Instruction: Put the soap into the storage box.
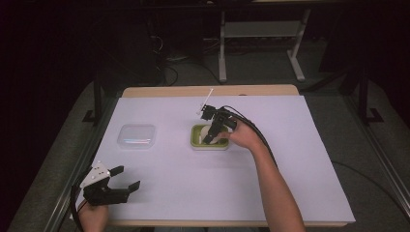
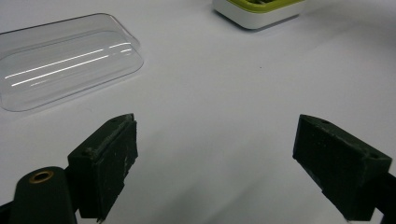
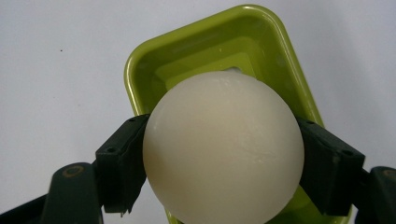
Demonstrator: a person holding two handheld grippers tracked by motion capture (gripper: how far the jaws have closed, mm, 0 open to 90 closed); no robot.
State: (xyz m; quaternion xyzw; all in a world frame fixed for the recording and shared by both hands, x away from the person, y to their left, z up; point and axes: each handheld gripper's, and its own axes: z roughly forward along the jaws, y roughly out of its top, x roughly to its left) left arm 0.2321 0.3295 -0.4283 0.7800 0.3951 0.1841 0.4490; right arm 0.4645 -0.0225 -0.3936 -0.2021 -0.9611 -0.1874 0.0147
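Table (image 1: 159,193) covered by white sheet, wooden edge showing at far side. Left gripper (image 1: 126,178) low at near-left corner, held in the person's left hand (image 1: 92,217), jaws spread wide with nothing between them; in the left gripper view its two black jaws stand far apart over bare white paper. Clear plastic lid (image 1: 137,136) lies flat on the sheet, left of centre (same lid at upper left in the left gripper view (image 2: 65,60)). Green tray (image 1: 198,140) with white base sits just right of the lid, apart from it. Right gripper (image 1: 211,137) angled down into the tray, right hand (image 1: 244,135) behind it. In the right gripper view its jaws press both sides of a pale white ball (image 3: 223,147), held above the tray's green interior (image 3: 187,56); ball's underside hidden, so contact with the tray cannot be told
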